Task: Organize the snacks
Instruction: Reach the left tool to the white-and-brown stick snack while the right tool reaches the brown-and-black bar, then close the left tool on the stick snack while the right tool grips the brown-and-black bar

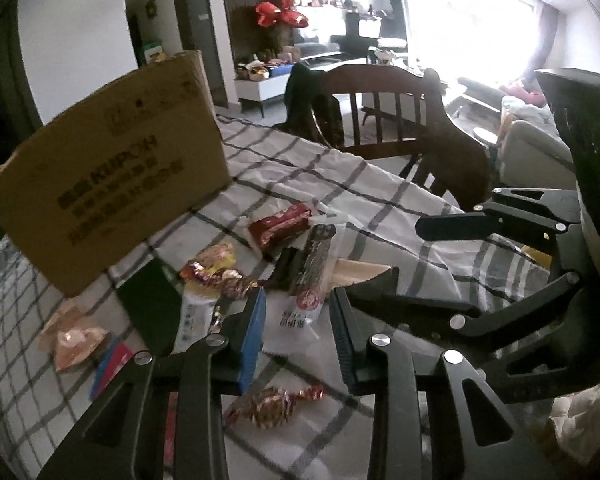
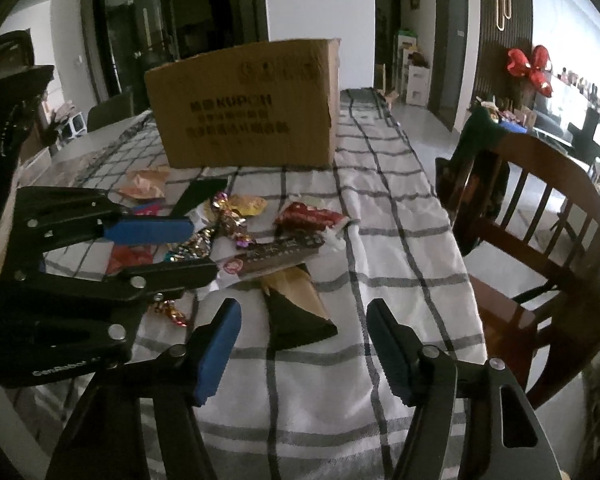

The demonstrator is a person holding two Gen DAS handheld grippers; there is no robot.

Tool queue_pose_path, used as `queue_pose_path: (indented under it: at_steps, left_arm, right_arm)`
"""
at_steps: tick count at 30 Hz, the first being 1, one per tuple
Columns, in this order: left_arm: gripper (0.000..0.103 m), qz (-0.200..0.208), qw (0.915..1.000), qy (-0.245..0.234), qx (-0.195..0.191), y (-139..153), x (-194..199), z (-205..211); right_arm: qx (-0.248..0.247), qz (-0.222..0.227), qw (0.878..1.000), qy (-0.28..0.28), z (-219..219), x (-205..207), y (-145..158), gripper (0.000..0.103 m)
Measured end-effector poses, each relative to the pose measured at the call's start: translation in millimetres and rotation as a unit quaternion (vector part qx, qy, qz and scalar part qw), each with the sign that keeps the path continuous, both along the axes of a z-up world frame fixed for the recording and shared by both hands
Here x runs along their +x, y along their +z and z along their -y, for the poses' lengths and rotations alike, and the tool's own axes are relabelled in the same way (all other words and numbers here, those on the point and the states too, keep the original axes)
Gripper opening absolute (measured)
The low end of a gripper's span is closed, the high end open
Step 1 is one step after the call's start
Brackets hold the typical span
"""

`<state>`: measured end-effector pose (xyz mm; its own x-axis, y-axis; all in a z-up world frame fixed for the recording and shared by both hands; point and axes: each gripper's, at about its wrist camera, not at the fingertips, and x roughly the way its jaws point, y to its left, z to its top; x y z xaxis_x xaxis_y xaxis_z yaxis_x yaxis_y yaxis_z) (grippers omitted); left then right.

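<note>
Lying in a loose heap on a checked cloth are the snacks. The cloth covers the surface, and the heap sits just in front of a big cardboard box that stands upright on the cloth.

In the heap there is a red packet, a long dark packet with a white end, some shiny twisted sweets, a yellow packet and a dark green packet. A pink packet lies a little apart on the box side. One more shiny sweet lies alone on the cloth, close to the left wrist camera.

The left tool hangs over the heap with a small gap between its two blue pads. Seen from the left wrist, the white end of the long dark packet shows in that gap. The pads do not press on it, and the tool holds nothing.

The right tool is more open. It sits above a dark three-cornered packet with a brown paper piece under it. Its pads do not touch the packet, and it holds nothing.

The two tools are near each other, side by side.

A brown wooden chair stands by the edge of the surface. A dark piece of clothing hangs over its back.
</note>
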<state>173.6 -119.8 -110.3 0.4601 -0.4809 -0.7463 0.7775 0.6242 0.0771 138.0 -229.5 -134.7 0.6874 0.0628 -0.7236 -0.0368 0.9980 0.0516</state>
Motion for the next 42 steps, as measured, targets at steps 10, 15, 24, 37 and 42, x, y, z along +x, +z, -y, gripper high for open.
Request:
queue_pose_path:
  at_steps: [10,15,24,37,42]
  left_arm:
    - [0.032,-0.043,0.9991,-0.004,-0.004,-17.4,18.5,14.5]
    - [0.025,-0.071,0.9973,0.005,-0.013,-23.8,20.5,14.9]
    - [0.021,-0.052,0.9968,0.050,-0.033,-4.8,4.5,-0.4]
    - [0.020,-0.041,0.9830,0.162,-0.077,5.1,-10.3,-31.3]
    - [0.020,-0.053,0.9765,0.188,-0.091,1.3,-12.4,-36.6]
  right_arm:
    - [0.012,-0.016,1.000,-0.016,9.9,6.4,-6.3,0.065]
    - [0.014,-0.019,1.000,-0.019,12.9,8.1,-8.6,0.065]
    - [0.019,-0.012,1.000,-0.003,12.4,8.6,-3.3,0.065]
    - [0.018,-0.036,0.997,0.065,-6.6,31.3,-8.3,0.056]
    - [0.009,-0.043,0.997,0.070,-8.7,41.5,-11.6,0.055]
